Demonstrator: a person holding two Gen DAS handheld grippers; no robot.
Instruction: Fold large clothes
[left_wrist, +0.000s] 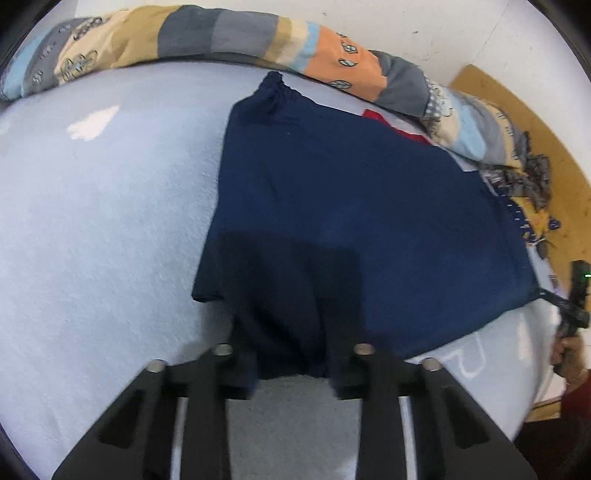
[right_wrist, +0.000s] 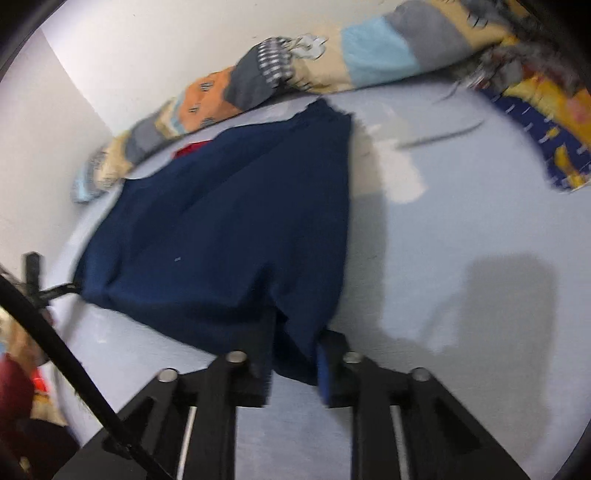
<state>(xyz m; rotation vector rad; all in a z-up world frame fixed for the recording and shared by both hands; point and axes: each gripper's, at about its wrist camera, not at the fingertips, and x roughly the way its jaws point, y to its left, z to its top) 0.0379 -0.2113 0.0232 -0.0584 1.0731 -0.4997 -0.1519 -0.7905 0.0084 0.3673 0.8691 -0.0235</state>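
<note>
A large navy garment (left_wrist: 351, 192) lies spread flat on a pale blue bed sheet (left_wrist: 92, 240). Its near left corner is bunched between the fingers of my left gripper (left_wrist: 293, 369), which is shut on the cloth. In the right wrist view the same navy garment (right_wrist: 229, 221) runs down into my right gripper (right_wrist: 293, 373), whose pads pinch its near right corner. Each gripper also shows small in the other's view, holding its corner: the right gripper (left_wrist: 574, 306) and the left gripper (right_wrist: 37, 284).
A rolled patchwork quilt (left_wrist: 221, 33) lies along the far side by the white wall. A red cloth (left_wrist: 376, 118) peeks from under the garment's far edge. A fringed yellow-and-blue blanket (right_wrist: 546, 122) sits at the right. A black cable (right_wrist: 74, 369) crosses the lower left.
</note>
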